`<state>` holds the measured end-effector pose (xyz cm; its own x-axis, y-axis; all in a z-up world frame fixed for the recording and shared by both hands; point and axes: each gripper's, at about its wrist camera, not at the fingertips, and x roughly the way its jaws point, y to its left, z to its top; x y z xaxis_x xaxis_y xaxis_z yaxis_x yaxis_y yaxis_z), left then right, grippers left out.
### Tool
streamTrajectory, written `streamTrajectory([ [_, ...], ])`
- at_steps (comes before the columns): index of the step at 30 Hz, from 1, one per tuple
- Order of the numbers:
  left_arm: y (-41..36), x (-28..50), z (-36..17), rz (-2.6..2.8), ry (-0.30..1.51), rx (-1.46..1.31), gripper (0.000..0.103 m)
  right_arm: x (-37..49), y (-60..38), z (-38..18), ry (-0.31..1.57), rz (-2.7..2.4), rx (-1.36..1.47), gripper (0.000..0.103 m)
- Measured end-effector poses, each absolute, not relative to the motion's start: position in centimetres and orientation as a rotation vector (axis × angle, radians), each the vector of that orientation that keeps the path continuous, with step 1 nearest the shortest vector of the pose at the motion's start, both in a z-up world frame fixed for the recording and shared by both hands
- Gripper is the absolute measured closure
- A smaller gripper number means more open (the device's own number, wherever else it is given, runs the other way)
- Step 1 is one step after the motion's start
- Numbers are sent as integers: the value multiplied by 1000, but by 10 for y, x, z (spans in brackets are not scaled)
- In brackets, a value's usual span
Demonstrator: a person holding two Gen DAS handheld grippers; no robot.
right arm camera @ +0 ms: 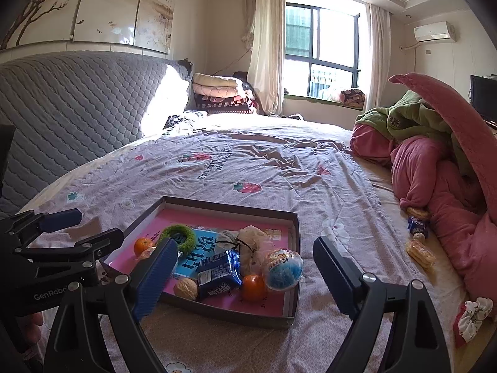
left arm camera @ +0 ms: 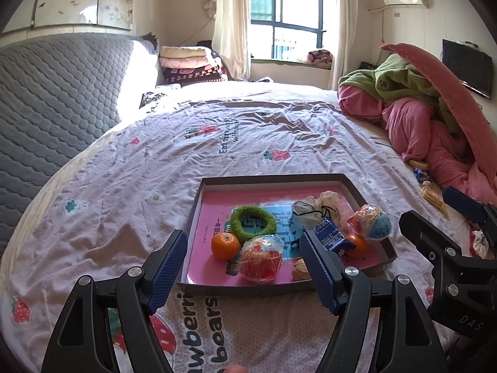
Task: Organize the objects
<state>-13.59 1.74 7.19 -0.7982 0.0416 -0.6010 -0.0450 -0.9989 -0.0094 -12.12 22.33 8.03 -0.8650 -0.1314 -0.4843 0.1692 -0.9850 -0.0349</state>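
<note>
A shallow dark box tray [left arm camera: 270,178] [right arm camera: 230,205] with a pink lining lies on the bed. In it are a green fuzzy ring [left arm camera: 253,223], two tangerines [left arm camera: 225,245] [right arm camera: 253,286], a red wrapped ball [left arm camera: 261,261], a blue-and-white wrapped ball [right arm camera: 284,269], a blue snack packet [right arm camera: 219,272], a walnut [right arm camera: 186,289] and a mesh pouch [right arm camera: 245,239]. My left gripper [left arm camera: 242,239] hangs open above the tray's near edge and holds nothing. My right gripper [right arm camera: 245,244] is open too, above the tray's near right side, with nothing between its fingers.
Loose on the sheet right of the tray are biscuit packs [right arm camera: 421,253], a small blue packet [right arm camera: 417,225] and a floral scrunchie [right arm camera: 472,314]. A heap of pink and green blankets [right arm camera: 435,171] fills the right side. A grey quilted headboard [left arm camera: 56,102] stands on the left.
</note>
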Motion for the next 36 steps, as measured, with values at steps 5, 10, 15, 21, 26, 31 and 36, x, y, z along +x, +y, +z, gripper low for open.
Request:
streamTrajectory([
  [5, 16, -123, 78, 2945, 20, -969, 27, -109, 219, 87, 125, -2898, 738, 14],
  [10, 15, -113, 80, 2930, 13, -972, 27, -97, 212, 91, 151, -2898, 738, 14],
  [15, 14, -104, 80, 2939, 21, -961, 27, -88, 205, 94, 177, -2903, 724, 14],
  [21, 7, -96, 75, 2943, 7, -976, 27, -81, 201, 91, 195, -2901, 722, 14],
  [26, 6, -92, 64, 2944, 16, -1005, 27, -77, 198, 82, 202, -2890, 738, 14],
  [31, 9, -90, 55, 2946, 33, -1023, 27, -73, 196, 71, 208, -2882, 755, 14],
  [36, 12, -86, 49, 2940, 42, -1034, 27, -70, 197, 64, 223, -2891, 759, 14],
])
